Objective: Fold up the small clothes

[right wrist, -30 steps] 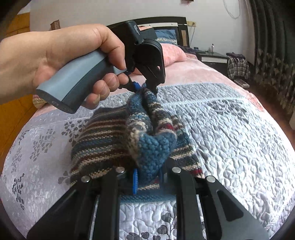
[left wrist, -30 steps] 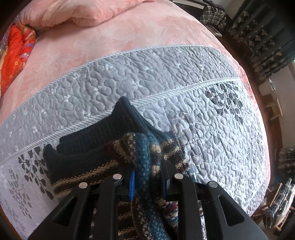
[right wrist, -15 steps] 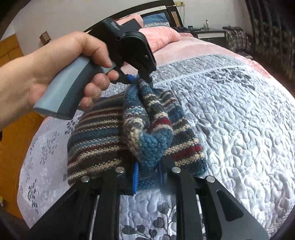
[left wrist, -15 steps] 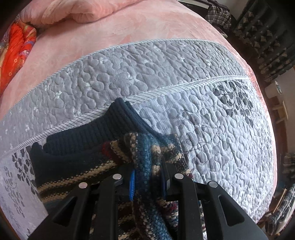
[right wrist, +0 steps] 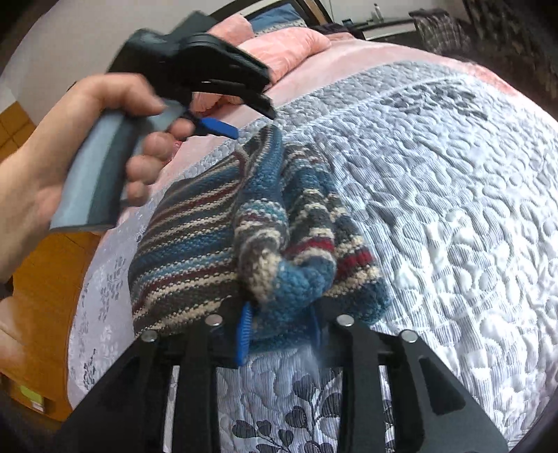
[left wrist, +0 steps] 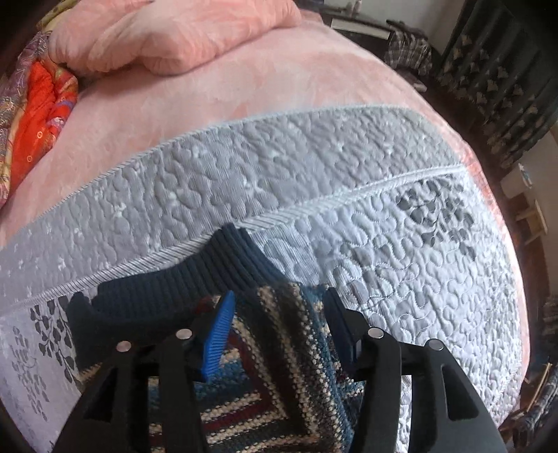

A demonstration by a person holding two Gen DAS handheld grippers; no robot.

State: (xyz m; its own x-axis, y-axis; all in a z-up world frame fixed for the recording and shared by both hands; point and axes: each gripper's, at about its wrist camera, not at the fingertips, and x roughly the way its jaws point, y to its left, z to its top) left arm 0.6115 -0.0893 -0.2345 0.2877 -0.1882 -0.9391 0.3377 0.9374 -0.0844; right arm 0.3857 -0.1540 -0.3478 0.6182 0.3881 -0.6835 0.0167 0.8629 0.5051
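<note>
A striped knit sweater (left wrist: 279, 366) in blue, cream and dark red lies folded on the grey quilt (left wrist: 348, 174), its navy ribbed edge (left wrist: 167, 289) toward the pillows. My left gripper (left wrist: 282, 331) stands open over it, both blue pads clear of the knit. From the right wrist view, the left gripper (right wrist: 253, 120) hovers open just above the sweater's (right wrist: 195, 237) far end, held by a hand (right wrist: 52, 156). My right gripper (right wrist: 279, 329) pinches a thick bunched fold at the near end.
A pink blanket (left wrist: 209, 87) and pink pillow (left wrist: 174, 31) cover the head of the bed, with red-orange cloth (left wrist: 38, 104) at far left. The quilt (right wrist: 453, 209) spreads bare to the right. Wooden furniture (right wrist: 45, 278) borders the bed's left side.
My left gripper has let go of the sweater and opened, lifting slightly off it. The sweater has settled flatter on the quilt. The right gripper's jaws look a little wider on the fold.
</note>
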